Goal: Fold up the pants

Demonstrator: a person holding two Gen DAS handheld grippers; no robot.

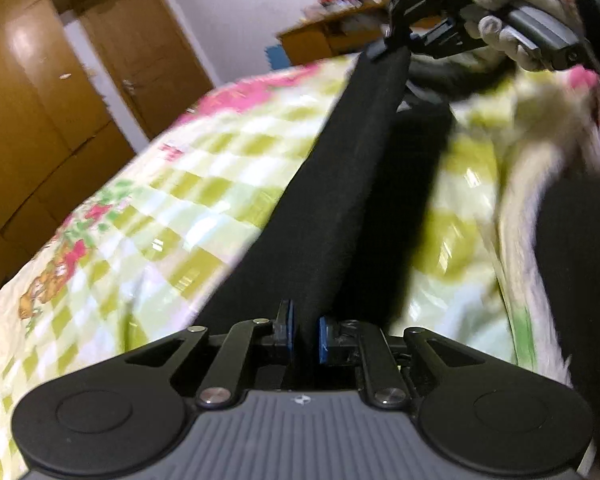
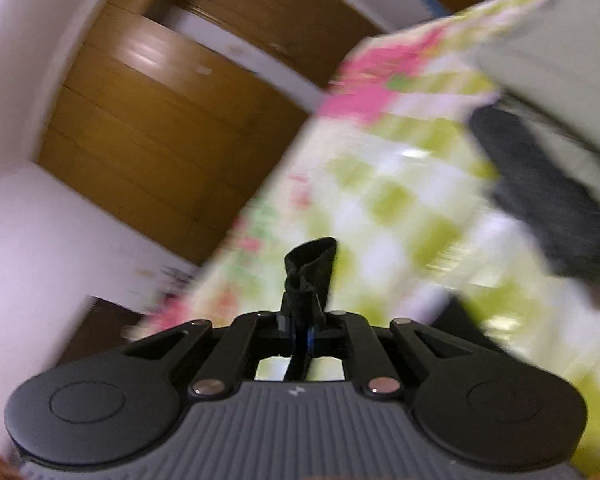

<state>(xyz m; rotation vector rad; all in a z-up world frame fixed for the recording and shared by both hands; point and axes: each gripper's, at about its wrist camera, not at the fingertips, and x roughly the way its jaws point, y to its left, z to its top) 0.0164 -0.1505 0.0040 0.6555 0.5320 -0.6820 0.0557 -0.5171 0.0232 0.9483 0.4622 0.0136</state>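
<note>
I have the black pants [image 1: 340, 184] stretched between my two grippers above the bed [image 1: 148, 208], which is covered with a green-and-white checked bedspread with pink flowers. My left gripper [image 1: 305, 334] is clenched on one end of the fabric; its blue pads [image 1: 323, 340] press the cloth from both sides, and the dark band runs away from it, taut, toward the top of the left wrist view. There my right gripper [image 1: 380, 50] pinches the far end, with my gloved right hand [image 1: 512, 28] wrapped around its handle. In the right wrist view that gripper is closed on a narrow bunch of black cloth [image 2: 310, 268] that sticks up past its fingertips. The picture there is blurred. Behind the bed stand wooden wardrobe doors [image 1: 40, 92] and a white wall.
</note>
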